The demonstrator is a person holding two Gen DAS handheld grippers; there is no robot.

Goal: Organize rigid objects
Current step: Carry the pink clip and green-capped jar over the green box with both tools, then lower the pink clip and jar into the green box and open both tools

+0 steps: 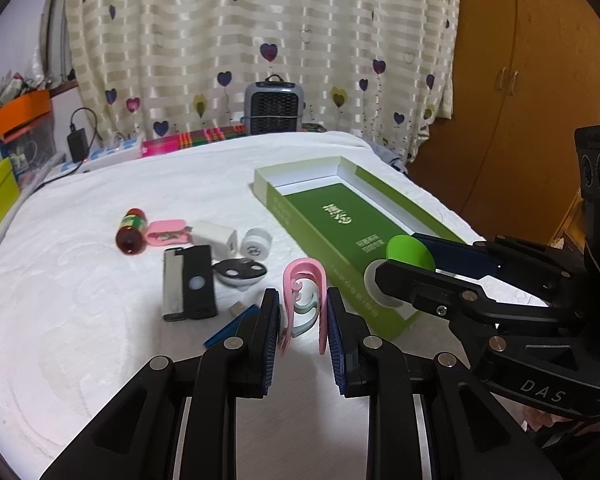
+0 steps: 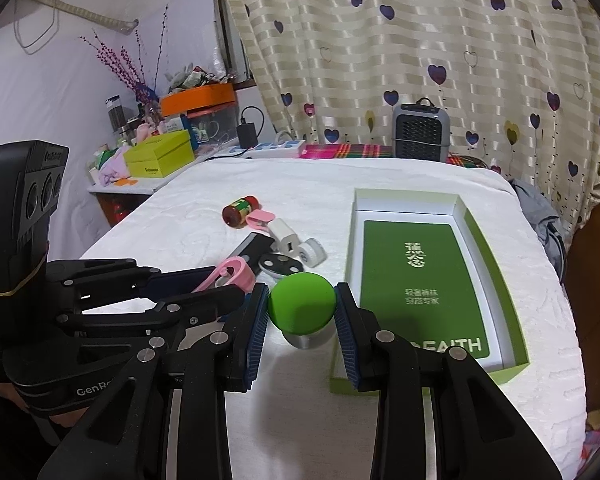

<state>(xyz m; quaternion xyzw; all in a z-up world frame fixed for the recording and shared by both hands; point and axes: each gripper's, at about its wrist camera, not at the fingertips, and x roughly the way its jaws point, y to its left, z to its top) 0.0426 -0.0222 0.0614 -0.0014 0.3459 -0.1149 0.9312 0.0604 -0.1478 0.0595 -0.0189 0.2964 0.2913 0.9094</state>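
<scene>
- The left hand-held gripper is clamped on a pink clip; its pads press both outer sides of the U-shaped piece, which is lifted above the white cloth.
- The right hand-held gripper is clamped on a green dome-topped piece with a pale round base, and carries it just at 9 o'clock of the green box.
- The green box lies open, at 3 o'clock of the small pile, with a green card flat on its bottom and nothing else inside that I can see.
- Still on the counter, at 9 o'clock of the box: a small brown bottle, another pink clip, a white charger, a white round cap, a black device and a black-white oval piece, most of them touching one another.
- Risk: the pink clip is thin and springy, so I judge it may twist or slip out between the pads.
- Risk: the green dome is rounded; a grip on the curve may let it pop out before it is over the box.
- Risk: both grippers are very near each other, so they could collide at the box wall or push the light box.
</scene>
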